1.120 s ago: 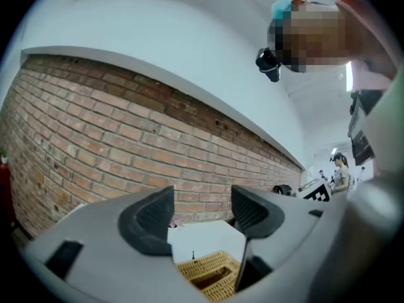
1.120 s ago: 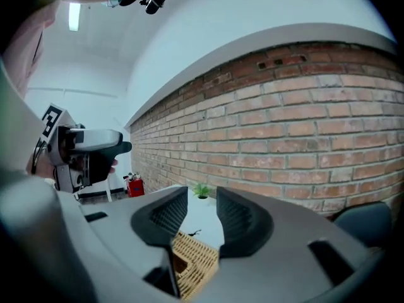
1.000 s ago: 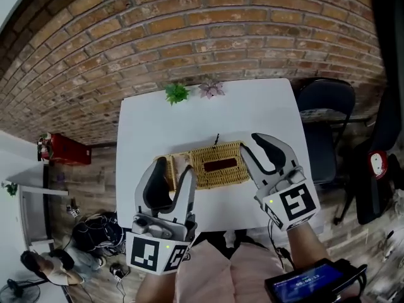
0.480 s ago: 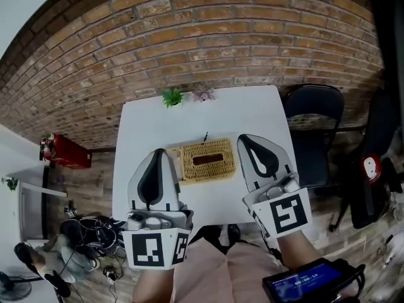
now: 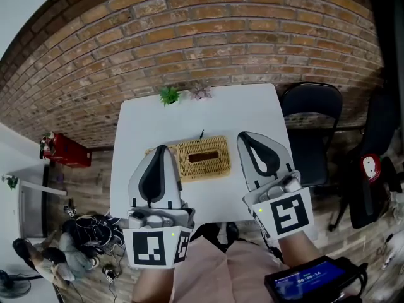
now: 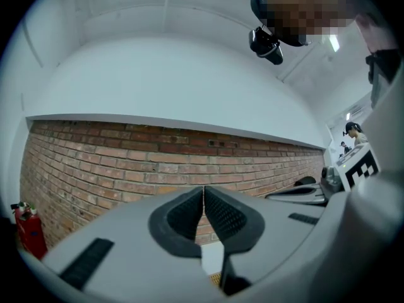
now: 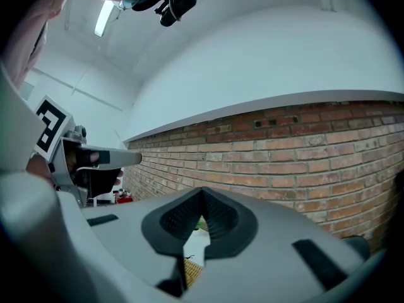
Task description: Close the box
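Because its slotted top looks to lie flat, box (image 5: 202,158): judged closed or all but closed; the wicker box rests near the middle of the white surface (image 5: 144,120), with nothing pressing on it.
Left tongs (image 5: 160,151): clenched on nothing. The left gripper view shows the pads meeting, with only the brick wall (image 5: 208,36) beyond them. They are held above the surface just left of the box and apart from it.
Right tongs (image 5: 247,141): also clenched and empty, with the pads together in the right gripper view. They are held just right of the box and do not touch it.
Why they flank the box: one on each side suits pressing a lid down from both edges. Clenched and aimed level at the wall, they read as standing off, not gripping.
Weave strip: a bit of the same wicker shows at the box's left edge, behind the left tongs. I cannot tell whether it is a flap or part of the box.
Stick (image 5: 201,133): thin and dark, at the box's far edge; possibly a latch pin, but too small to tell.
Plants (image 5: 168,95): two small sprigs beyond the box on the wall side, well apart from it and out of the working area.
Chair (image 5: 312,106): right of the box, off the surface.
Remaining: likely only a check that the top is seated.
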### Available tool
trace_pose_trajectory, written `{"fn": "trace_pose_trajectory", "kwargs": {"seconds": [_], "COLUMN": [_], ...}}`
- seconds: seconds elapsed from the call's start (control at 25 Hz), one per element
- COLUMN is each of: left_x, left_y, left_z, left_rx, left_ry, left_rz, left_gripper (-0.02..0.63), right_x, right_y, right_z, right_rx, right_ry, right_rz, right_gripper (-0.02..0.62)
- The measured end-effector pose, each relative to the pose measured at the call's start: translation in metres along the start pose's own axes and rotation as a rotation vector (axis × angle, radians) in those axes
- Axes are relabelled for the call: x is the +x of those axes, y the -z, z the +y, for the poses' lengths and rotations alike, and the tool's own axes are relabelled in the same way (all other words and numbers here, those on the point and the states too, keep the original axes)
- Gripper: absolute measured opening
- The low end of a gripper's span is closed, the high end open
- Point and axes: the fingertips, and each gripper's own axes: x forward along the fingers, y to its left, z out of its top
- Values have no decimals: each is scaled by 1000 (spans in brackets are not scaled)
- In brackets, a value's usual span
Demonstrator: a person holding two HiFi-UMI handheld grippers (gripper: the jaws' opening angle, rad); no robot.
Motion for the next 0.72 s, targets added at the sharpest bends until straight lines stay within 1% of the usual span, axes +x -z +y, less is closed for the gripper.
{"fn": "trace_pose_trajectory", "kwargs": {"seconds": [0.28,0.44,0.6,0.72], "left_x": [4,6,8,10], "left_y": [4,4,5,6], "left_z": [-3,-5,-5,-4], "left_rx": [1,2,8,8], "left_ry": [8,15,19,21], "left_rz": [8,12,11,15], "left_gripper": [15,15,15,15], "right_x": [1,1,2,4], "right_y": [1,2,0,0], "right_z": [-3,-5,-6,-6], "right_rx": [12,0,33,34], "right_ry": [1,1,14,14], "right_rz": [-10,-7,-16,-18], "right_gripper": [-2,-2,-2,-2]}}
